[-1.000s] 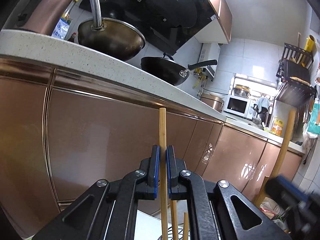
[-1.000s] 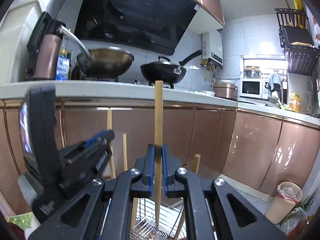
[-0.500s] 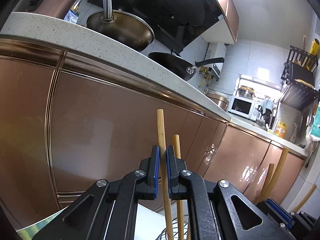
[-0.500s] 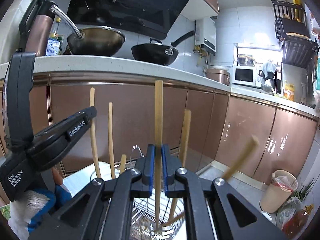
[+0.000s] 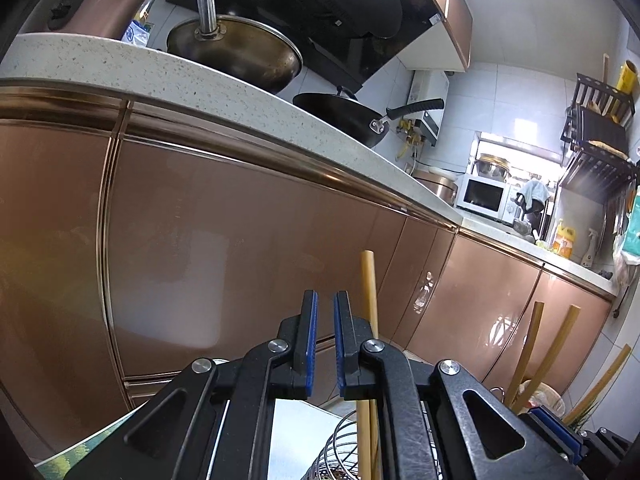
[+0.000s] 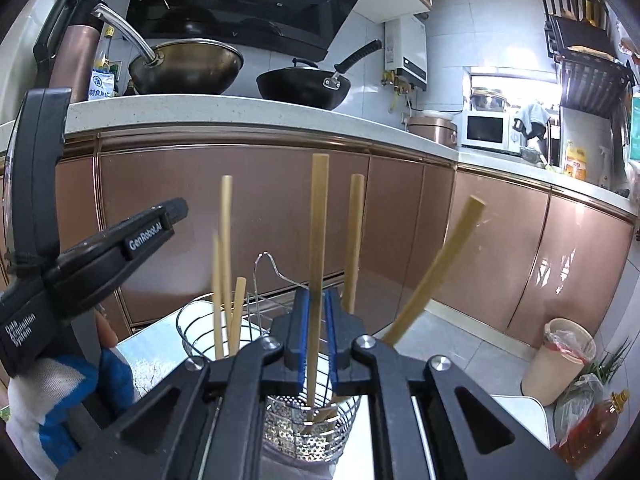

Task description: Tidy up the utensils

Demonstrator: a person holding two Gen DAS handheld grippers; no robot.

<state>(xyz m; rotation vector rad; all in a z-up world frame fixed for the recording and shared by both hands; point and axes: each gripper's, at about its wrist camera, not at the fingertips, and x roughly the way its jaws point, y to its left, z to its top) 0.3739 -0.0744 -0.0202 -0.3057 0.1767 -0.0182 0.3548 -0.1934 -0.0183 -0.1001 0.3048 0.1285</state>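
Held chopstick: upright, clamped between the right gripper's pads, tip low in the wire basket, so release should drop it in.
Other chopsticks: lean in the basket from 10 to 2 o'clock.
Left gripper: jaws nearly closed, gripping nothing; one chopstick stands at its 1 o'clock.
Cabinet doors: 12 o'clock backdrop.

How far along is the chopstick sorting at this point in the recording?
Mostly done, by the look of it. Several chopsticks already stand in the wire utensil holder. The right gripper is shut on one chopstick, its tip down inside the basket but not released. The left gripper is shut and holds nothing. Whether any loose chopsticks remain cannot be seen.
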